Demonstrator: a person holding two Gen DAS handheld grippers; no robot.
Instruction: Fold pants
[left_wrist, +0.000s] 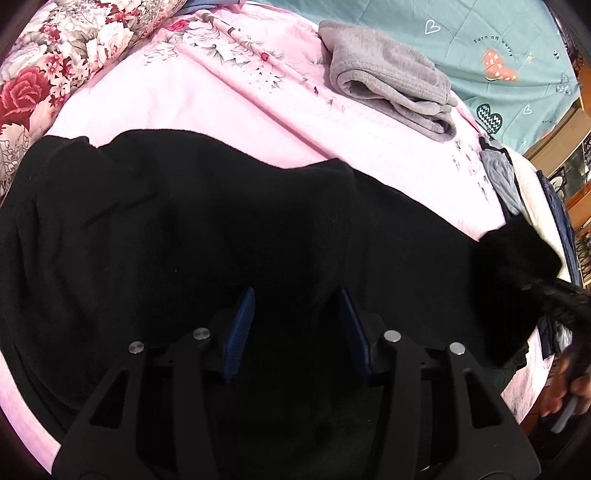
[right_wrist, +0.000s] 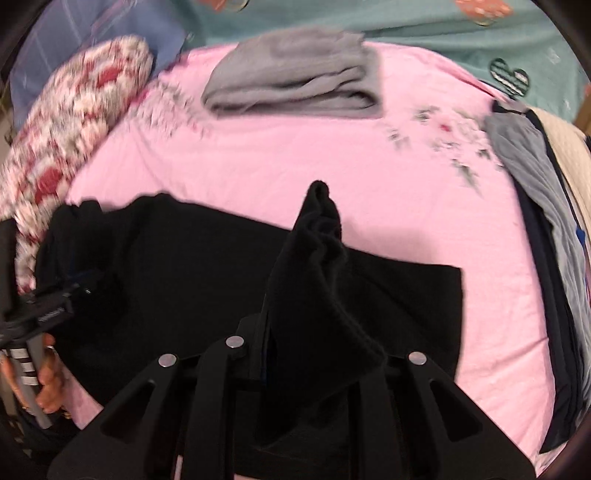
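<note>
- The black pants (left_wrist: 166, 229) lie spread across the near side of the bed (left_wrist: 229, 110), on its pink sheet, waist end toward the left edge by the floral pillow (left_wrist: 44, 62).
- Your right tool (right_wrist: 295, 332) is pinching a bunched cuff of the pants, held up off the sheet; keep that pinch firm so the thick fabric does not slip.
- Your left tool (left_wrist: 295, 325) hovers with its fingers spread over the middle of the pants, gripping nothing.
- As I judge it, the step in hand is carrying the leg end over toward the waist. Lift only enough to clear the lower layer, and travel along the near edge of the bed so the fold lands square.
- Use the left tool to pin the fold line flat.
- Stay clear of the folded grey garment (left_wrist: 391, 74) toward the far edge.
</note>
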